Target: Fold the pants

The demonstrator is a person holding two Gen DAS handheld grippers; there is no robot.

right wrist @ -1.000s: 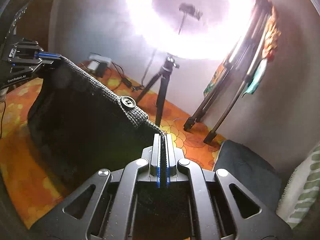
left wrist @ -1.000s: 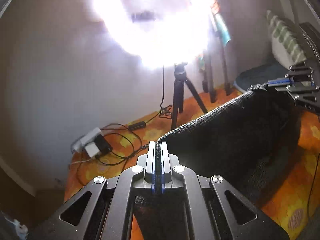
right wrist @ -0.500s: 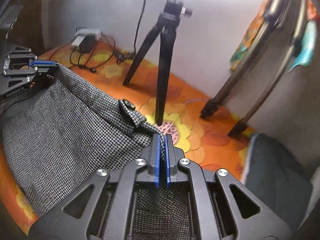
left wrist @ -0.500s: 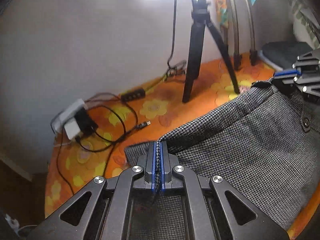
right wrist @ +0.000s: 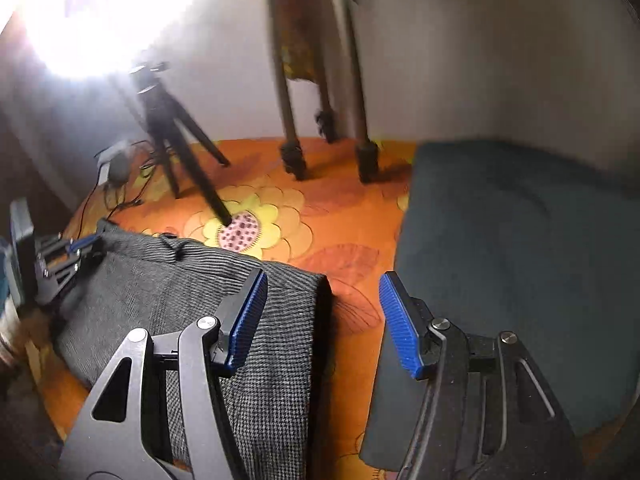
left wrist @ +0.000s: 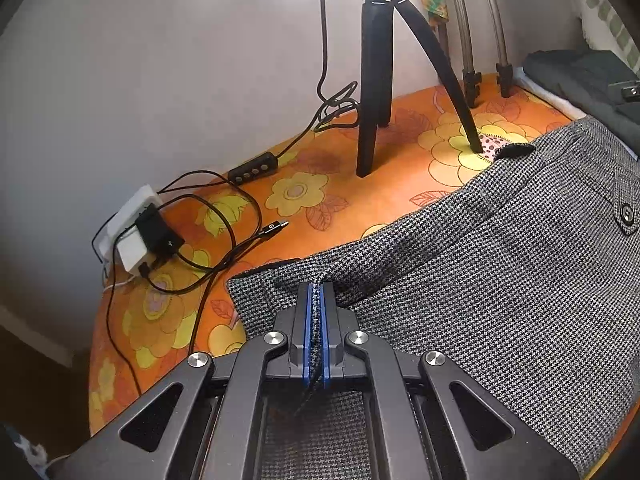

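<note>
The grey houndstooth pants (left wrist: 500,264) lie spread on the orange flowered cloth (left wrist: 348,196), waistband toward the wall. My left gripper (left wrist: 316,312) is shut on the waistband's left corner, low over the cloth. A button tab (left wrist: 626,214) shows at the right. In the right wrist view the pants (right wrist: 192,276) lie flat, with the left gripper (right wrist: 86,246) at their far left corner. My right gripper (right wrist: 320,312) is open and empty, its left finger (right wrist: 248,312) over the pants' right edge.
A black tripod (left wrist: 380,60) stands behind the pants, with cables, a white charger (left wrist: 136,232) and an inline switch to its left. More stand legs (right wrist: 320,120) are near the wall. A dark folded garment (right wrist: 512,264) lies at the right.
Both grippers lowered the held-up pants onto the cloth. The right gripper has let go of the waistband, opened and shifted right. The left gripper stays shut on its corner.
</note>
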